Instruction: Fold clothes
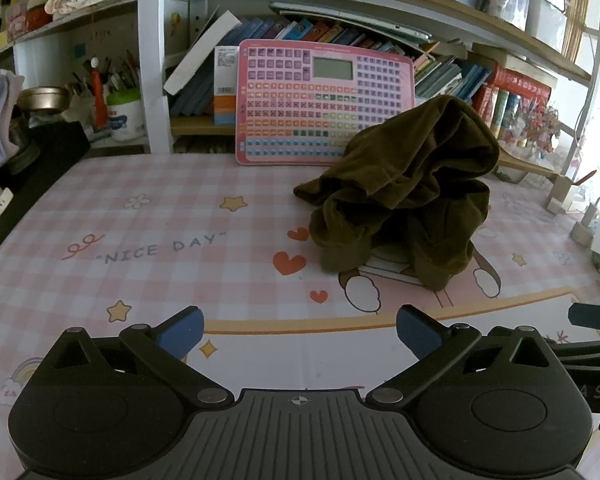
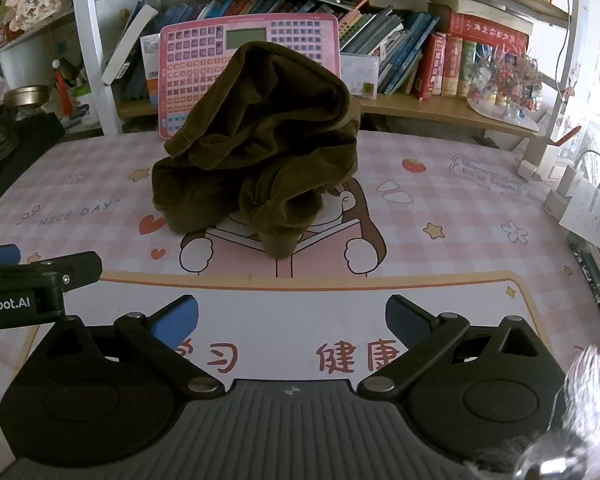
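Observation:
A dark olive-brown velvety garment (image 1: pixel 404 188) lies crumpled in a tall heap on the pink checked desk mat (image 1: pixel 140 240). It also shows in the right wrist view (image 2: pixel 260 140), at the middle of the mat (image 2: pixel 440 208). My left gripper (image 1: pixel 300 332) is open and empty, low over the mat, in front and to the left of the heap. My right gripper (image 2: pixel 292 320) is open and empty, straight in front of the heap and well short of it. Part of the left gripper (image 2: pixel 40 276) shows at the left edge of the right wrist view.
A pink keyboard-style learning board (image 1: pixel 324 100) leans against the bookshelf (image 2: pixel 420 68) behind the heap. Pen holders and a jar (image 1: pixel 124 112) stand at the back left. A black box (image 1: pixel 32 168) borders the mat's left. Chargers and papers (image 2: pixel 580 200) sit at the right edge.

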{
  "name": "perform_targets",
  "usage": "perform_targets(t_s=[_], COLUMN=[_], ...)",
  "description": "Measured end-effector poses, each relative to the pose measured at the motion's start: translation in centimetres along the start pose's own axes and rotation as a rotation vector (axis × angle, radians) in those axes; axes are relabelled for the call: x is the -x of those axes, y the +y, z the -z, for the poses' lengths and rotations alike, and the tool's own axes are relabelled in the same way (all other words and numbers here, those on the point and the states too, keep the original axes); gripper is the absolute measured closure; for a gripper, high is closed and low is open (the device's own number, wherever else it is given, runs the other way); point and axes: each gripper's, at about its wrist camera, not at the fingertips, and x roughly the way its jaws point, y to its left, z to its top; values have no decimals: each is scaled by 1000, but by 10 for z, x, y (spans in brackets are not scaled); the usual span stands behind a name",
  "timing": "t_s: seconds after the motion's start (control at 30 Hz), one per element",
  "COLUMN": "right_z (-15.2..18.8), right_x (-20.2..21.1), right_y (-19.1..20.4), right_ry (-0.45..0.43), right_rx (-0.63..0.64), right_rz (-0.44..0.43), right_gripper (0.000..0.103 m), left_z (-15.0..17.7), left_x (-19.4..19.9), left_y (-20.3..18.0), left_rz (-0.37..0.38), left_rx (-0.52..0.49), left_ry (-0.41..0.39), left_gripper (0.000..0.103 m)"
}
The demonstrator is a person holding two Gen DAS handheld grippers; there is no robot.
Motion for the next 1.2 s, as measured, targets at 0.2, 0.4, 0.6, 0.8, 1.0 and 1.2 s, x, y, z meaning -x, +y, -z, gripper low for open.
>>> perform_targets(t_s=[0.2,0.4,0.6,0.8,1.0,1.2], right_z=[-1,-1,-1,-1,0,0], right_x=[-1,-3,-3,-3,-3,-3], right_y=[0,0,1,1,1,1], right_ry=[2,2,4,5,5,7], right_rx=[2,4,4,3,3,3], right_rz=[1,0,0,0,1,0], right_gripper=[2,2,2,2,2,2], left_z=[-1,2,1,1,1,1], left_x=[-1,0,-3,-3,-3,-2], left_y=[2,-1,-1,-1,0,0], left_rz=[-1,-2,-2,-2,0,1], left_rx=[-1,-1,-1,-1,1,1], left_ry=[3,5,8,9,9,10], left_gripper=[0,0,0,0,0,0])
